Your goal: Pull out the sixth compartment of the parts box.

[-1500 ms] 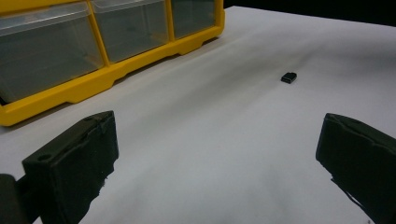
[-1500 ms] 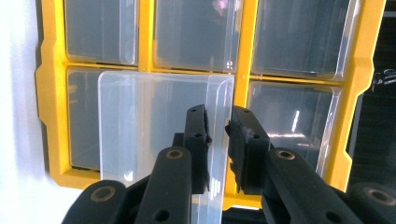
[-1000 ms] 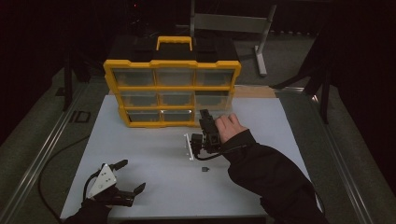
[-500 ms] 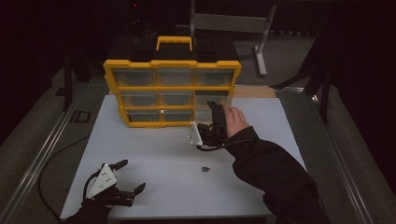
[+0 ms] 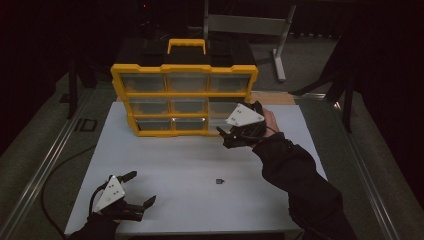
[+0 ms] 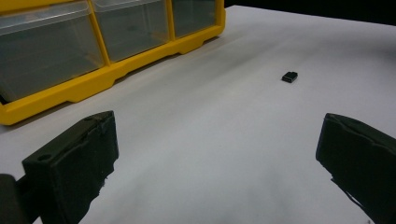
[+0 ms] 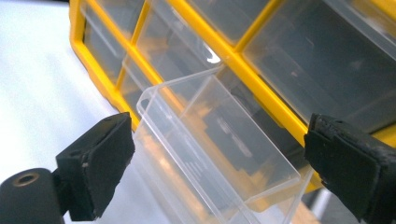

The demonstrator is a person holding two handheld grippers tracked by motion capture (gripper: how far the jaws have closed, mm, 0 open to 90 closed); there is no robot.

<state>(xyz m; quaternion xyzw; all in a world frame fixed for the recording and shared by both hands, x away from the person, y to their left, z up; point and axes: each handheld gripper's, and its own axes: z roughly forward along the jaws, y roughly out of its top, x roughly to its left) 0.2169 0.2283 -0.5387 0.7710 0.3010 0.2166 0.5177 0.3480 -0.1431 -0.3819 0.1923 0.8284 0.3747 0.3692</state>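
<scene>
- White table top [image 5: 190, 165]: bare across the middle, carrying everything below; same layout as one second ago apart from the right hand's travel.
- Yellow organiser [image 5: 184, 97]: upright at the far edge, nine clear drawers in three rows; now directly ahead of the right fingers, where a second ago it stood well beyond them.
- Right gripper [image 5: 235, 136]: shifted over the last second from mid-table, just above the small part, up to the organiser's lower right corner. Jaws wide apart in the right gripper view, clamped on nothing.
- Clear drawer [image 7: 219, 144]: pulled part-way out of its slot, tilted, lying between the right fingers [image 7: 100, 154] but not visibly pinched by either pad. Probable reading: drawer being opened or steadied to receive the part.
- Left gripper [image 5: 136, 192]: low at the near left corner, position unchanged from the earlier frames; jaws spread, holding nothing.
- Small black part [image 5: 219, 181]: loose on the table, left behind by the right gripper and now well apart from its fingers; ahead and right of the left fingers [image 6: 79, 154] in the left gripper view. Pick-up apparently not yet done.
</scene>
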